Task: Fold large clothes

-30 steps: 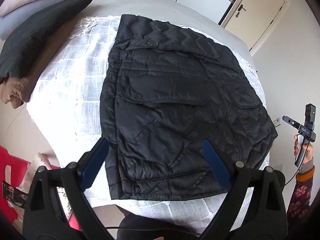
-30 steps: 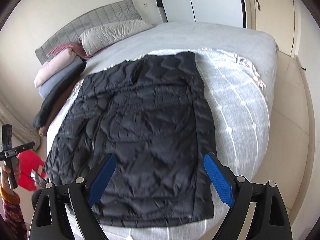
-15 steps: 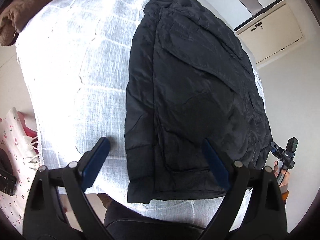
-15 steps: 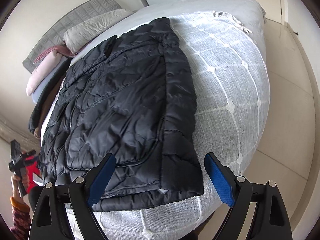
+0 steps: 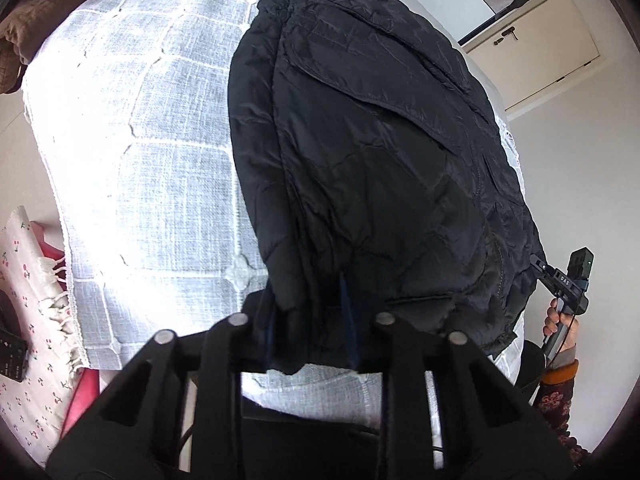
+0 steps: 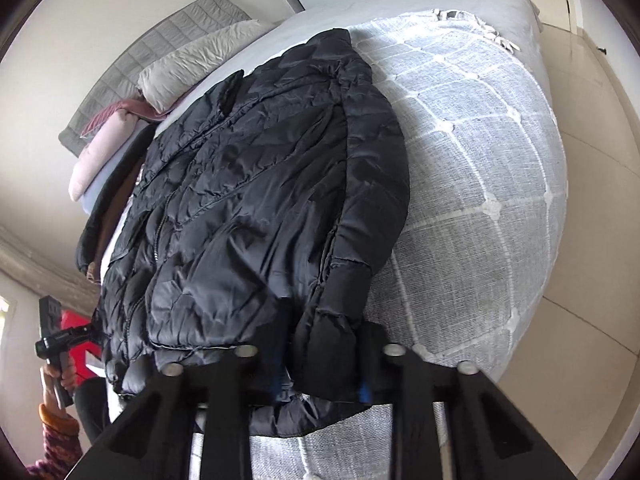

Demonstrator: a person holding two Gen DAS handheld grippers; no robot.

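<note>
Black quilted puffer jacket (image 5: 380, 152) lies flat on white grid-weave bedspread (image 5: 152, 152), sleeves already folded inward over body. Left gripper (image 5: 308, 320) jaws clenched on near hem corner; right gripper (image 6: 320, 376) jaws clenched on opposite near corner by cuff. Judgement: lengthwise fold of hem toward collar not yet done.

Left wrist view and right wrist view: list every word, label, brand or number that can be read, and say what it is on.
"DAS", white letters on the black arm of the right gripper, seen at the right edge of the left wrist view.
The black jacket shows no readable label or brand.
The dark flat device at the lower left edge is too blurred to read.
The right wrist view shows no readable text.
</note>
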